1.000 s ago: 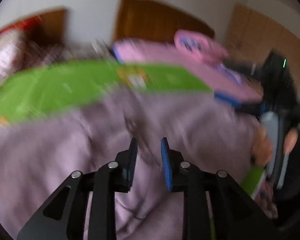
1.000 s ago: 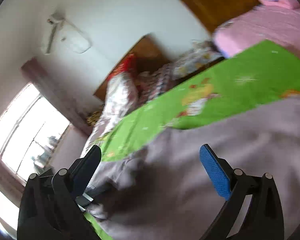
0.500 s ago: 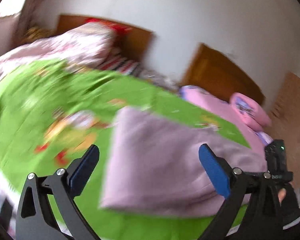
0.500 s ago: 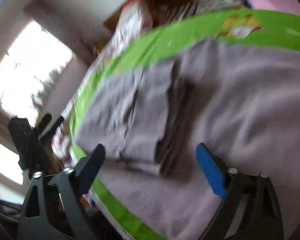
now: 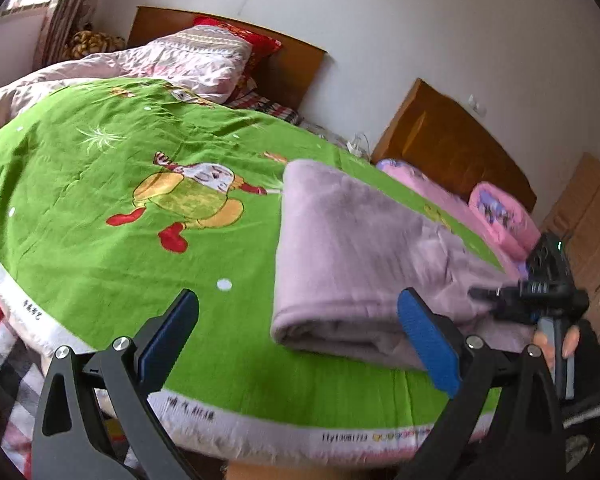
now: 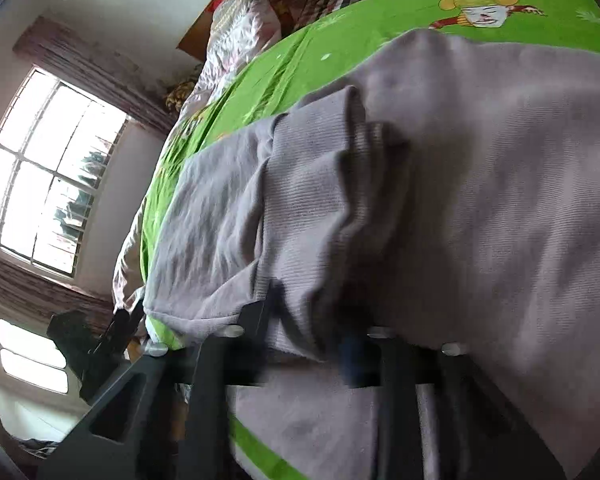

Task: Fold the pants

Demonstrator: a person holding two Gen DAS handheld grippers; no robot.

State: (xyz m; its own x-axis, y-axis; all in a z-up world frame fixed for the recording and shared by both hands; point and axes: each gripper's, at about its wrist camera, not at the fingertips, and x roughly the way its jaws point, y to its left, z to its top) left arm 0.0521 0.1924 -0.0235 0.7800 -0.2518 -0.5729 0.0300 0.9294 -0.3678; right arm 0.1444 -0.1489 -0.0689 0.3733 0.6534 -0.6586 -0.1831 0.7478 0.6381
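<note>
The lilac pants (image 5: 352, 256) lie folded over on the green bed sheet (image 5: 120, 200), their rounded fold edge toward the camera. My left gripper (image 5: 300, 340) is open and empty, above the sheet just left of that fold edge. My right gripper (image 6: 312, 336) sits at the pants' ribbed hem (image 6: 308, 216); cloth drapes over its fingers and the jaws look closed on a bunched layer. It also shows in the left wrist view (image 5: 540, 296) at the far end of the pants.
A rumpled pink quilt (image 5: 172, 60) and wooden headboard (image 5: 260, 52) are at the bed's head. A second bed with pink bedding (image 5: 496, 208) stands on the right. A window (image 6: 40, 184) is on the left of the right wrist view.
My left gripper opened, let go of the pants and pulled back to the left. My right gripper moved down onto the pants' hem and closed from open.
</note>
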